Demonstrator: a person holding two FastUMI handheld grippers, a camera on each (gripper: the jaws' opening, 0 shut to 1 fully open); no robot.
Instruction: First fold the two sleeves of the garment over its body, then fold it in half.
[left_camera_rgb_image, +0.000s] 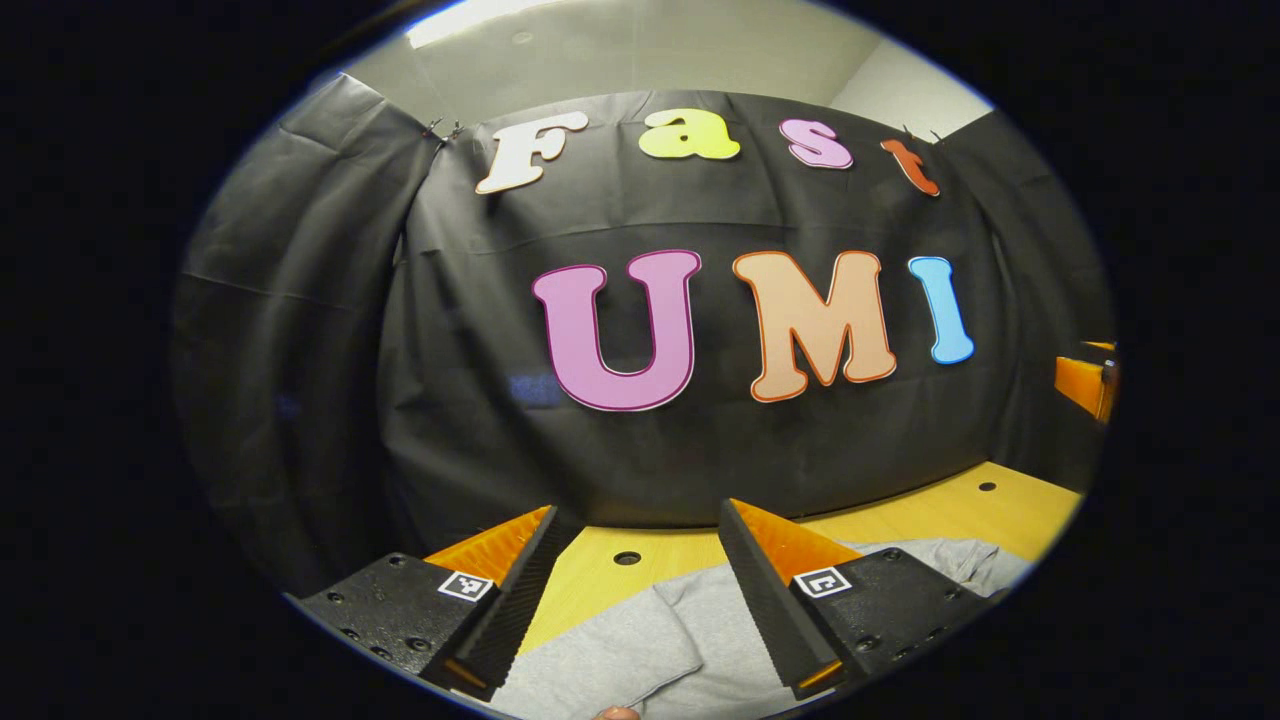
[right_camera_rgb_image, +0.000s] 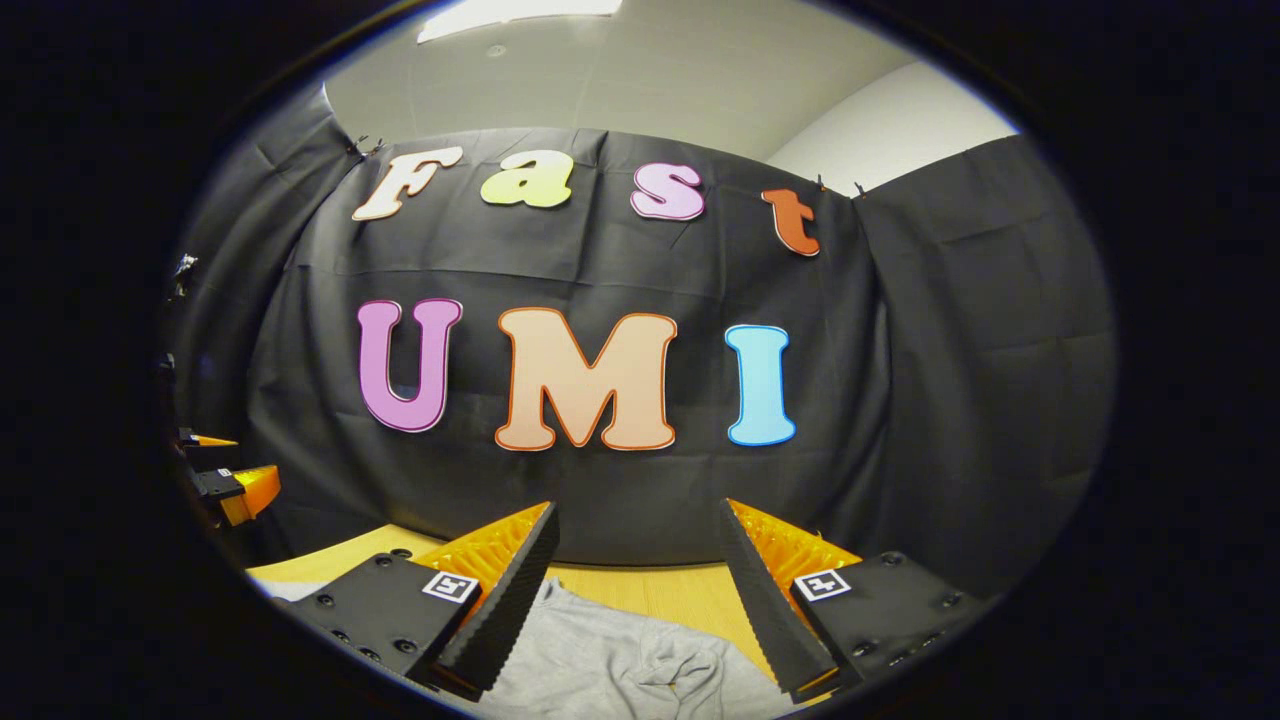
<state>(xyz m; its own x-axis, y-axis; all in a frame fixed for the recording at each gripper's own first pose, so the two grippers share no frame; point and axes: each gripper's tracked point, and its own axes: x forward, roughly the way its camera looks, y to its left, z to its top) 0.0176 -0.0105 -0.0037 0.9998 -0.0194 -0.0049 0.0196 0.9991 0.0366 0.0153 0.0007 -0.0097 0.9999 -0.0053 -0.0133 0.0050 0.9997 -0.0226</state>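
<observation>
Now your left gripper (left_camera_rgb_image: 635, 540) and right gripper (right_camera_rgb_image: 640, 540) both hold fingers apart above grey garment (left_camera_rgb_image: 640, 640), rumpled on wooden table (left_camera_rgb_image: 960, 515); long axis unclear.

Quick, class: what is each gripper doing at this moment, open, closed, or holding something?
Left gripper: open, holding nothing, above the grey garment.
Right gripper: open, holding nothing, above the garment.

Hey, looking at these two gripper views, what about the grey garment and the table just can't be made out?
- Garment, left gripper view: sleeves and overall shape cut off by the bottom edge and covered by the left gripper fingers.
- Garment, right gripper view: a rumpled patch between the right gripper fingers; which part it is cannot be told.
- Table: its near part lies below both views.
</observation>
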